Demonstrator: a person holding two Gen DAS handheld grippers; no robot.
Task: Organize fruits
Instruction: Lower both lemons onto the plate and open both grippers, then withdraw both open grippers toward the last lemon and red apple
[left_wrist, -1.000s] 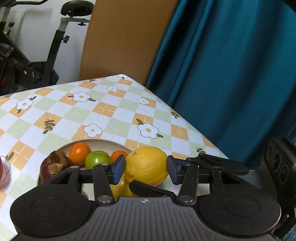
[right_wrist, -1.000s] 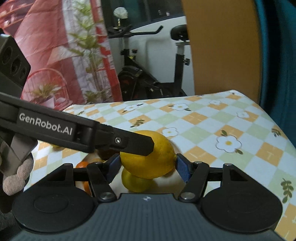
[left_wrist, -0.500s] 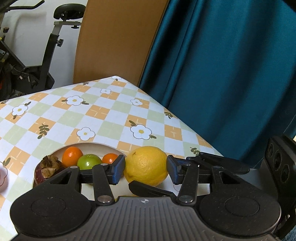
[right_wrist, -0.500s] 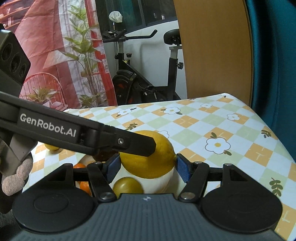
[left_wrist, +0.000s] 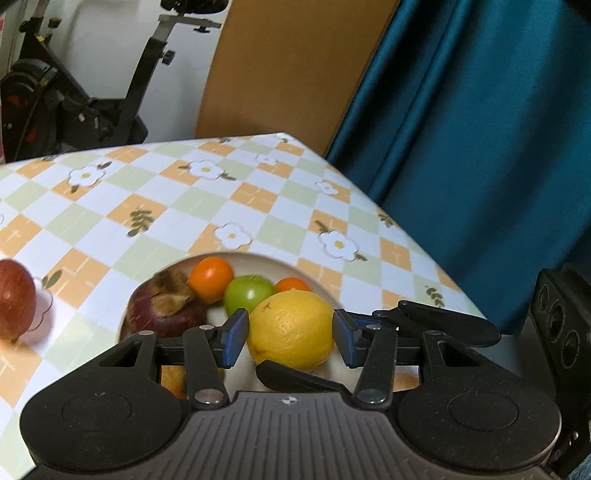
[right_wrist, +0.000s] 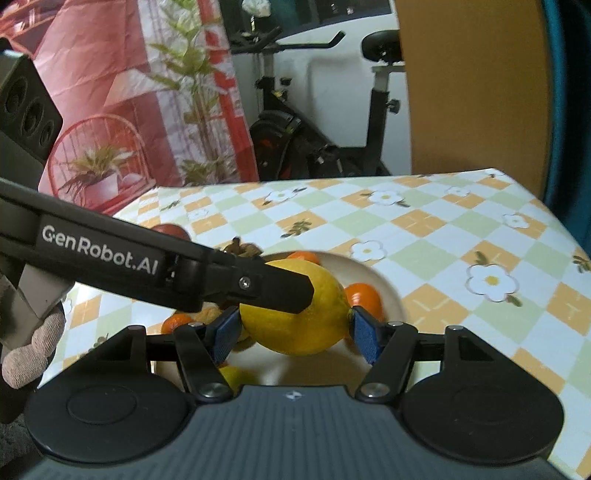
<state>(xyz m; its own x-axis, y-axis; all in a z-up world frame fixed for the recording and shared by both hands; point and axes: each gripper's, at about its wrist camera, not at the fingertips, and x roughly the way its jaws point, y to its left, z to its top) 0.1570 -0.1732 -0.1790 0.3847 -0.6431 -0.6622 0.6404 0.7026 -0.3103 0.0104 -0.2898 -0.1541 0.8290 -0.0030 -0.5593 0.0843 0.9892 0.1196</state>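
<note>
The left gripper brackets the lemon; whether its blue pads press the peel or stand just off it cannot be told. The right gripper is clamped on the same lemon, pads against both ends, above the plate. Beyond the left tongs sit a mangosteen, tangerine and green apple. Farther left, a red apple is cut off by the frame. Fruit beneath the lemon is mostly hidden.
</note>
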